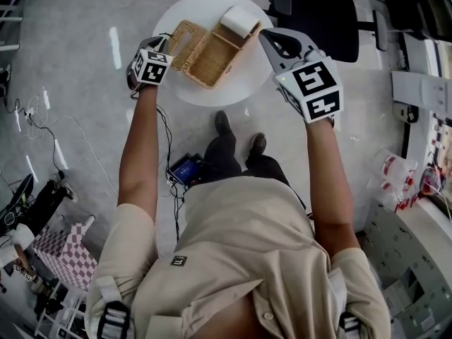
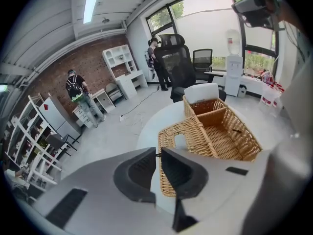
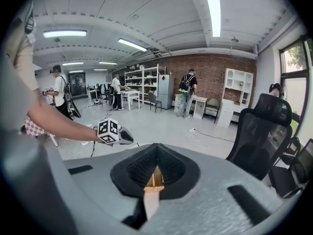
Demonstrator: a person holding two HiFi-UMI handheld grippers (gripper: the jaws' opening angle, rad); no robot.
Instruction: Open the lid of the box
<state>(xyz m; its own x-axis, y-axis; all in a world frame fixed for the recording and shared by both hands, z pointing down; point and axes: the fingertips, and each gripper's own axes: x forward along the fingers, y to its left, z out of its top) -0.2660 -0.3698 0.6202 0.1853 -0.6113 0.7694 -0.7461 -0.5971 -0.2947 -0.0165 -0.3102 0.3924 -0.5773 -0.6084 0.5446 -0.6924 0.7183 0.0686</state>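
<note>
A wicker box (image 1: pixel 215 61) stands on the round white table (image 1: pixel 185 7), its two compartments open to view. Its wicker lid (image 1: pixel 185 41) lies folded out flat to the left. A white block (image 1: pixel 240 20) stands at the box's far end. My left gripper (image 1: pixel 164 42) hovers at the lid's left edge. In the left gripper view that gripper (image 2: pixel 158 153) is shut with nothing in it, and the lid (image 2: pixel 183 131) and box (image 2: pixel 230 136) lie just ahead. My right gripper (image 1: pixel 264 35) is held above the box's right side. It is shut (image 3: pixel 155 155) and holds nothing that I can see.
A black office chair (image 1: pixel 318 20) stands just behind the table on the right. Cables (image 1: pixel 42 126) and a small device (image 1: pixel 185 168) lie on the floor to the left. Shelves, desks and several people are far off across the room (image 3: pixel 186 94).
</note>
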